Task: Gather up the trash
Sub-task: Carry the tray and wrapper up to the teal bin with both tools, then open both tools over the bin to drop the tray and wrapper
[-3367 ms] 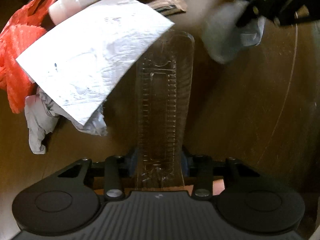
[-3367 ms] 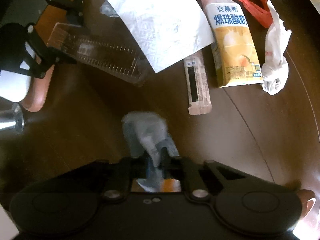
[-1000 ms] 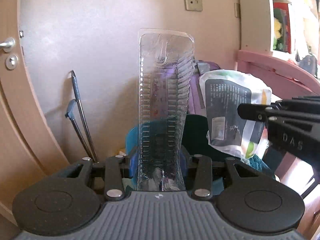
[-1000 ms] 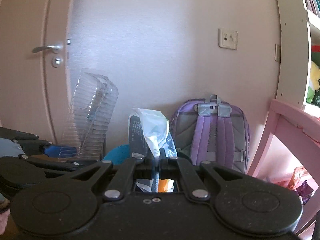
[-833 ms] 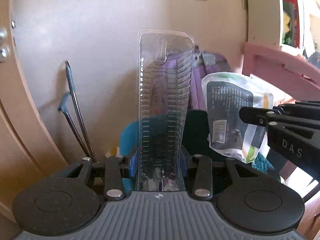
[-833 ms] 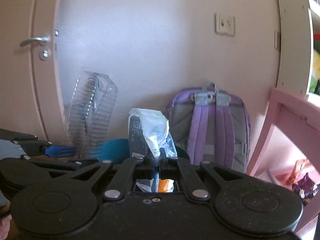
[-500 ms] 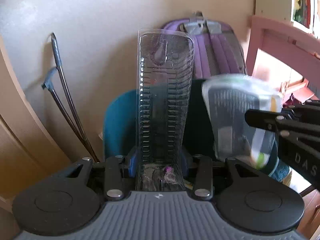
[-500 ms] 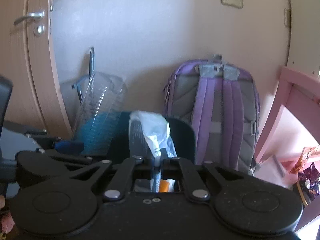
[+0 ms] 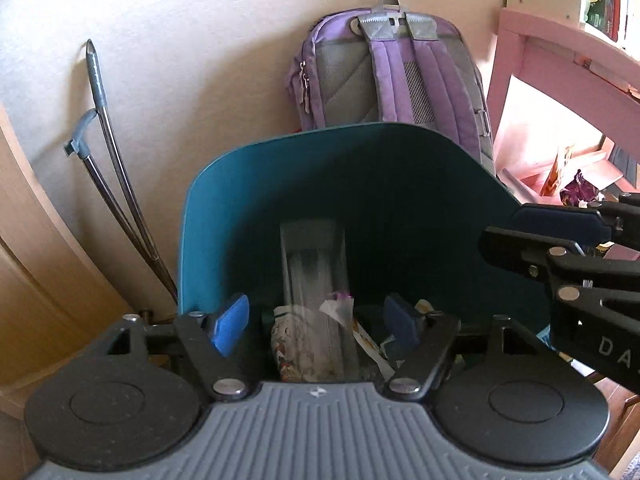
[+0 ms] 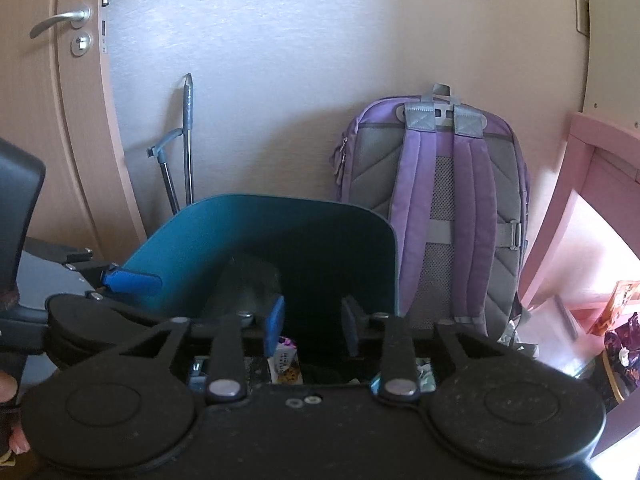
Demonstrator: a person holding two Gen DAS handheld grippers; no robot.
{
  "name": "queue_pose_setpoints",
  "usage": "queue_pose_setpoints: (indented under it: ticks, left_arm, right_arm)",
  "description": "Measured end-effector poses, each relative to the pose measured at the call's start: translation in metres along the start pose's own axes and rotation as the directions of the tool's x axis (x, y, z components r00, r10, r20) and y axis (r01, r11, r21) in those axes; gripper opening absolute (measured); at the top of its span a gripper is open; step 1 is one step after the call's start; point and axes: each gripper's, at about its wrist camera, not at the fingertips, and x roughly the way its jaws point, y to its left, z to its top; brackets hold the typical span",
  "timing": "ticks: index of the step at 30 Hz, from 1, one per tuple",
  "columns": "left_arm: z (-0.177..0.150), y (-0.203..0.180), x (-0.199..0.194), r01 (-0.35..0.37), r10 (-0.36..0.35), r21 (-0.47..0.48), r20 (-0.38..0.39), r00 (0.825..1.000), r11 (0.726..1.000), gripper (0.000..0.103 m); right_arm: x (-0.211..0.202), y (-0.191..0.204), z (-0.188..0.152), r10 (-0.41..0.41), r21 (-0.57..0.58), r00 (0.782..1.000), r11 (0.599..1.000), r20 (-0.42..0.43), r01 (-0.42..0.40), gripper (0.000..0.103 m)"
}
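Observation:
A teal trash bin (image 9: 320,140) stands on the floor below both grippers. My left gripper (image 9: 316,322) is open over its mouth. A clear plastic tray (image 9: 314,276), blurred, drops free between the blue pads into the bin. Wrappers and paper scraps (image 9: 296,344) lie at the bottom. My right gripper (image 10: 313,326) is open too, with nothing between its pads, over the same bin (image 10: 260,216). The tray (image 10: 252,280) shows as a grey blur inside. A cookie wrapper (image 10: 286,362) lies below the pads. The right gripper (image 9: 520,232) reaches in from the right in the left wrist view.
A purple backpack (image 10: 444,200) leans on the wall right behind the bin. A folded metal pole (image 9: 108,168) stands left of it, by a wooden door (image 10: 48,120). Pink furniture (image 9: 560,64) with clutter beneath is at the right.
Both grippers tilted down over the bin and opened. The left let go of the clear tray, now falling in; the right let go of its plastic bag, no longer visible.

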Motion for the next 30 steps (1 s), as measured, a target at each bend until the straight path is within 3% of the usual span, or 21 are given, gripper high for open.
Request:
queue_pose_setpoints:
  ticks: [13, 17, 30]
  left_arm:
    - [-0.017, -0.002, -0.066, 0.005, -0.005, -0.001, 0.063, 0.998, 1.0, 0.079]
    - [-0.025, 0.0, -0.095, 0.001, 0.0, -0.009, 0.089, 0.996, 1.0, 0.08]
    - [-0.071, 0.01, -0.168, 0.001, 0.002, -0.019, 0.143, 0.99, 1.0, 0.082]
  right_arm:
    - [-0.055, 0.015, 0.0, 0.02, -0.006, 0.999, 1.0, 0.042, -0.019, 0.041]
    - [-0.08, 0.023, -0.002, 0.027, -0.001, 0.998, 1.0, 0.062, -0.027, 0.048]
    - [-0.146, 0.049, -0.02, 0.075, -0.018, 0.992, 0.997, 0.097, -0.073, 0.057]
